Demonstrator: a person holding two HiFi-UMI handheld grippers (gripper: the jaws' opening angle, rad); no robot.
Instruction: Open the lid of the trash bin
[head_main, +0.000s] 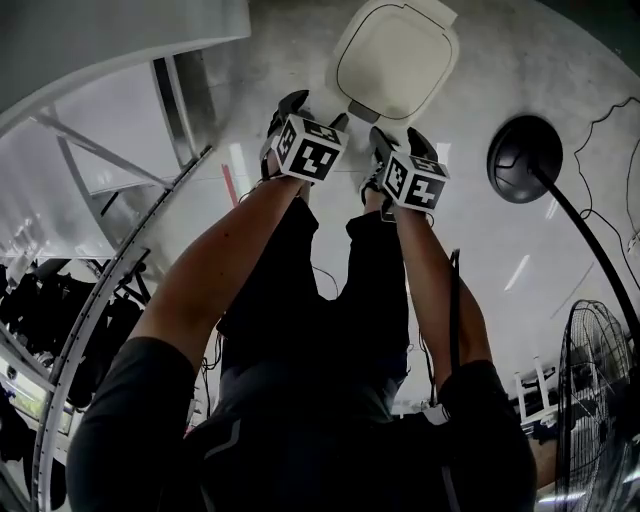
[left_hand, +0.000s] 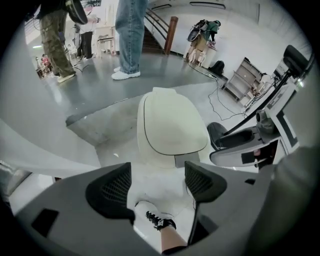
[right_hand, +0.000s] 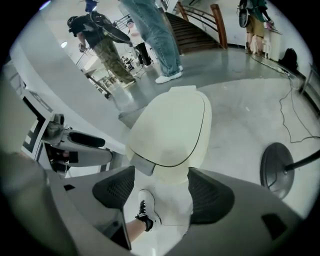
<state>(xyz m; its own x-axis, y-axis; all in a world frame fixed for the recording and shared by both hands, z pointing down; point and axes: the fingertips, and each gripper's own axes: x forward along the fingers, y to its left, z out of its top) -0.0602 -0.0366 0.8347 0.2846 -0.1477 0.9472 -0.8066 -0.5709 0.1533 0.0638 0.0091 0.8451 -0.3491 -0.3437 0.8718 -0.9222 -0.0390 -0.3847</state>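
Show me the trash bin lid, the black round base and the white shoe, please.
trash bin lid (head_main: 395, 62), head view, middle of its cream top.
black round base (head_main: 522, 160), head view, centre of the dark disc.
white shoe (right_hand: 145, 199), right gripper view, its toe, above the laces.

The trash bin lid (head_main: 397, 62) looks like smooth cream plastic with a soft sheen. The floor (head_main: 500, 240) is grey, polished and glossy, mirroring the ceiling lights. The left tongs (left_hand: 157, 185) and right tongs (right_hand: 162, 192) carry matt black, finely ribbed pads. The fan grille (head_main: 600, 400) is thin metal wire.
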